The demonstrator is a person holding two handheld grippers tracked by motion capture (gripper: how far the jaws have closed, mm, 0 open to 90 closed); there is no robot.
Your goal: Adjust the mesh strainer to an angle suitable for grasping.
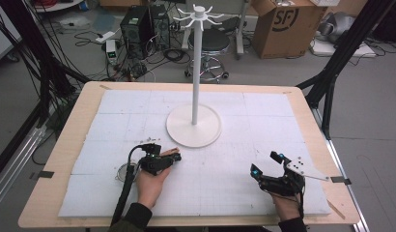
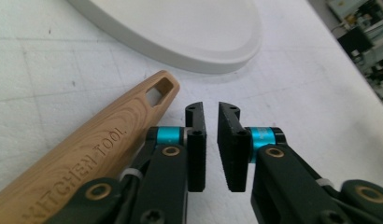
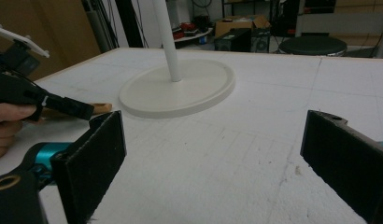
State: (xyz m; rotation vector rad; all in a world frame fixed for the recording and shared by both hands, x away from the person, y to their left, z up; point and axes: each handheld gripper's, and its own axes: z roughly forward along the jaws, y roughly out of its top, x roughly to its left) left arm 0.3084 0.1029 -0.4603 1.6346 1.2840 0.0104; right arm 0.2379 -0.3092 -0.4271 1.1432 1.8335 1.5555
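**On the white tabletop: wooden handle lies free beside the left gripper**

Near the tabletop's (image 1: 114,108) left half, toward the front edge, the left gripper (image 2: 212,116) sits low over the white mat, its jaws parted by a narrow gap with nothing between them — released. The wooden handle (image 2: 94,149), stamped "KITCHEN TOOL", lies flat just beside its left jaw; whether they touch is hard to tell. Just beyond, at the tabletop's centre, stands the white rack (image 1: 195,72) on its round base. Toward the front right corner the right gripper (image 3: 213,158) hovers with jaws spread wide — empty.
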